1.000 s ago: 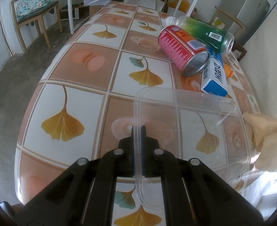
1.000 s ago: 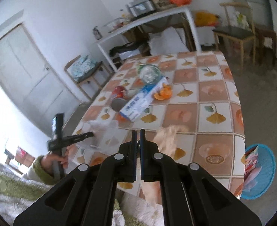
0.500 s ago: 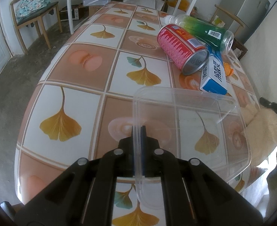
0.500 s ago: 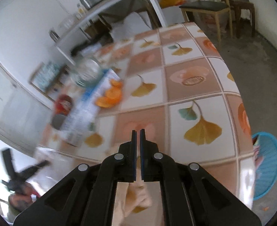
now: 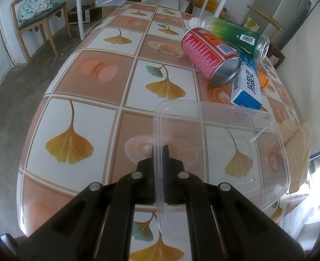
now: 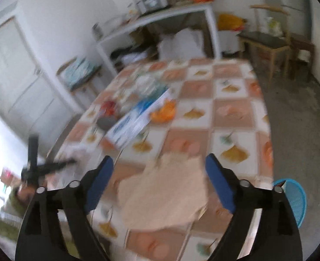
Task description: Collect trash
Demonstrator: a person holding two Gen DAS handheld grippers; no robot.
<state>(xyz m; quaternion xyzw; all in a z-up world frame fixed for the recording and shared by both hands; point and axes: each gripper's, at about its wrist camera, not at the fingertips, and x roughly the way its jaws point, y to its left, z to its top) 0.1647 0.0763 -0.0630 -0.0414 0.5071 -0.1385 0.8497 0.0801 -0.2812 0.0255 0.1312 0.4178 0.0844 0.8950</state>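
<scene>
My left gripper (image 5: 159, 152) is shut on the rim of a clear plastic container (image 5: 220, 148), which it holds over the near part of the tiled table (image 5: 107, 82). Beyond it lie a red can (image 5: 210, 54), a green bottle (image 5: 236, 35), a blue-and-white box (image 5: 247, 84) and orange peel (image 5: 263, 79). My right gripper (image 6: 160, 165) is opening, its jaws wide on either side of a beige crumpled paper (image 6: 166, 191) near the table's edge; the pads do not touch it. That paper (image 5: 299, 148) also shows right of the container.
A blue basket (image 6: 295, 200) stands on the floor right of the table. Wooden chairs (image 5: 38, 15) and a white shelf unit (image 6: 160, 28) with clutter ring the room. A person's hand holds the other gripper (image 6: 35, 165) at the table's left corner.
The right gripper went from shut to wide open and swung down over the beige paper. The left gripper and its container stayed put.
</scene>
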